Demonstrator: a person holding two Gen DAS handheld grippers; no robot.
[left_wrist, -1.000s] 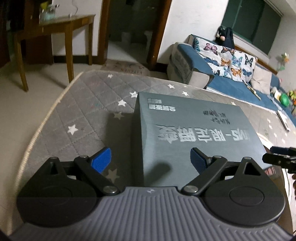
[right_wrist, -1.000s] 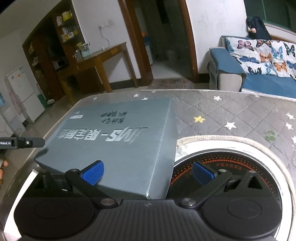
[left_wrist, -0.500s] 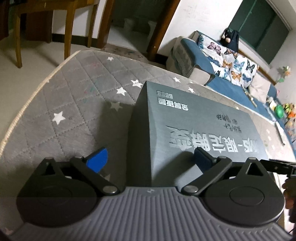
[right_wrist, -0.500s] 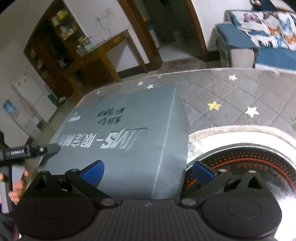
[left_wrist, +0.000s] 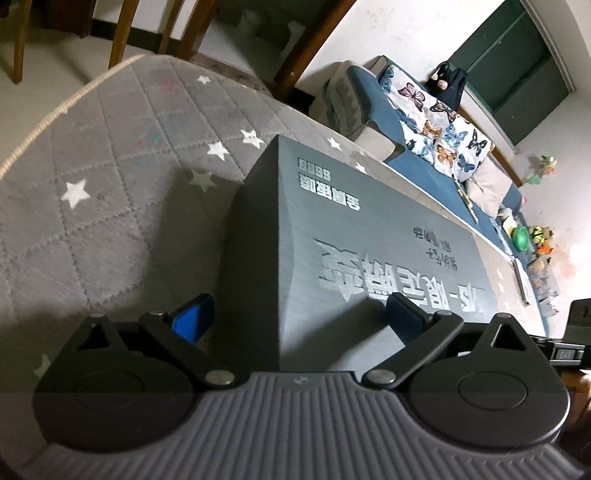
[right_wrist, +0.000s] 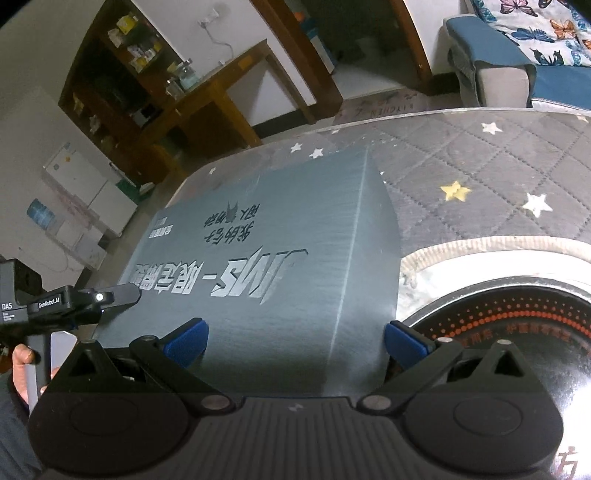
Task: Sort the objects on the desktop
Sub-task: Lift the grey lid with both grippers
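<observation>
Fingers spread wide on both sides: my left gripper [left_wrist: 299, 317] straddles the near left corner of the grey box [left_wrist: 369, 258], one blue pad hanging off its left side, and my right gripper [right_wrist: 295, 341] straddles its near right end. The box lies flat on the grey star-quilted worktop [left_wrist: 110, 192], beside a round black cooktop [right_wrist: 517, 332]. Farther off stands a blue sofa [left_wrist: 424, 147].

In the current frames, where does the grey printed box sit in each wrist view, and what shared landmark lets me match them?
Left wrist: the grey box fills centre and right, its near corner between the left gripper fingers.
Right wrist: the box fills centre-left, its near end between the right gripper fingers.
Shared landmark: the butterfly-print sofa cover.
</observation>
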